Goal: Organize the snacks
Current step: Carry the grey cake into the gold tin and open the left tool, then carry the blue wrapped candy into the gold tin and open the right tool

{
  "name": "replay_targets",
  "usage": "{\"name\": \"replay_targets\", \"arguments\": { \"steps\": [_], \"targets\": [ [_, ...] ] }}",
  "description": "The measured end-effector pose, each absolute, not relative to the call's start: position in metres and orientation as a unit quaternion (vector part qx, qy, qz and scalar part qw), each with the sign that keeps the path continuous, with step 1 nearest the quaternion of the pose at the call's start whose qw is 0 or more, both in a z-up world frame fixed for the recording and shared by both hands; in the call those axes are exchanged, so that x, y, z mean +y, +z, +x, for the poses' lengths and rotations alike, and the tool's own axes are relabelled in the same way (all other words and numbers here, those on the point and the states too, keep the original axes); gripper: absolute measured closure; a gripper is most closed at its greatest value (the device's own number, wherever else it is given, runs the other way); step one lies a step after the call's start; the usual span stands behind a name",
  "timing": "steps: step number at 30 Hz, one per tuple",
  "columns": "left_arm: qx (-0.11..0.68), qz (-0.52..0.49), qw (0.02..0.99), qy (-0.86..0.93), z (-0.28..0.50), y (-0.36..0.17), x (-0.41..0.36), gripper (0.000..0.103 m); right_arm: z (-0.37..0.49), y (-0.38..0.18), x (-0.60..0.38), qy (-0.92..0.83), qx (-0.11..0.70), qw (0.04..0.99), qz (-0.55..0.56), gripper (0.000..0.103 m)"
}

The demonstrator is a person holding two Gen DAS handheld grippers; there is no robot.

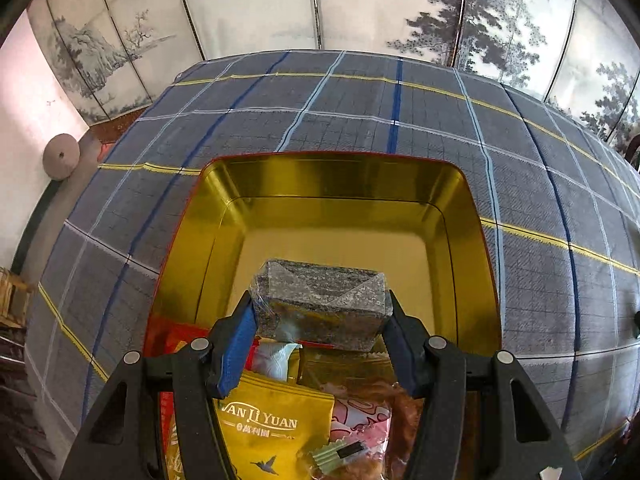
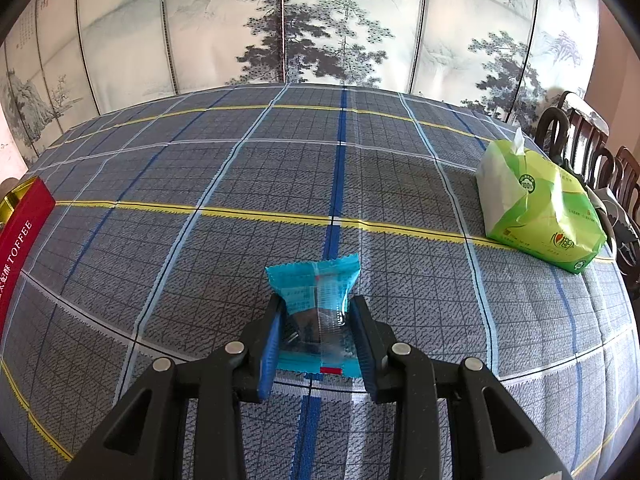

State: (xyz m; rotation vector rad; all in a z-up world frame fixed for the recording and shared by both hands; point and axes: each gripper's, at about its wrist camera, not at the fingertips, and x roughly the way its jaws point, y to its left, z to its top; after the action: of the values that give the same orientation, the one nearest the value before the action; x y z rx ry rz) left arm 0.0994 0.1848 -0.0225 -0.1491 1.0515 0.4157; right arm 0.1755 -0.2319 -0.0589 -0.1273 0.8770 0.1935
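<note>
In the left wrist view my left gripper [image 1: 320,300] is shut on a grey speckled snack block in clear wrap [image 1: 320,304] and holds it over the open tin [image 1: 332,176], red outside and gold inside. Several snack packets lie at the tin's near end, among them a yellow pouch [image 1: 276,424] and a pink-wrapped snack [image 1: 360,420]. In the right wrist view my right gripper [image 2: 318,308] is shut on a blue wrapped snack [image 2: 316,296] just above the checked tablecloth. The tin's red side [image 2: 20,232] shows at the far left.
A green tissue pack [image 2: 540,204] lies on the table at the right. Dark wooden chairs [image 2: 592,148] stand past the right edge. A painted folding screen [image 2: 320,24] stands behind the table. The checked cloth [image 2: 240,184] covers the whole table.
</note>
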Motion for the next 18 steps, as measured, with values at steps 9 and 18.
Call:
{"name": "replay_targets", "arguments": {
  "steps": [9, 18],
  "targets": [
    [0.504, -0.058, 0.838, 0.199, 0.101, -0.0253, 0.1819, 0.046, 0.1758, -0.059, -0.2312, 0.093, 0.424, 0.899, -0.062, 0.069],
    [0.507, -0.05, 0.836, 0.205, 0.1011, -0.0238, 0.1817, 0.045, 0.1758, -0.059, -0.2323, 0.093, 0.424, 0.899, -0.062, 0.069]
  ]
}}
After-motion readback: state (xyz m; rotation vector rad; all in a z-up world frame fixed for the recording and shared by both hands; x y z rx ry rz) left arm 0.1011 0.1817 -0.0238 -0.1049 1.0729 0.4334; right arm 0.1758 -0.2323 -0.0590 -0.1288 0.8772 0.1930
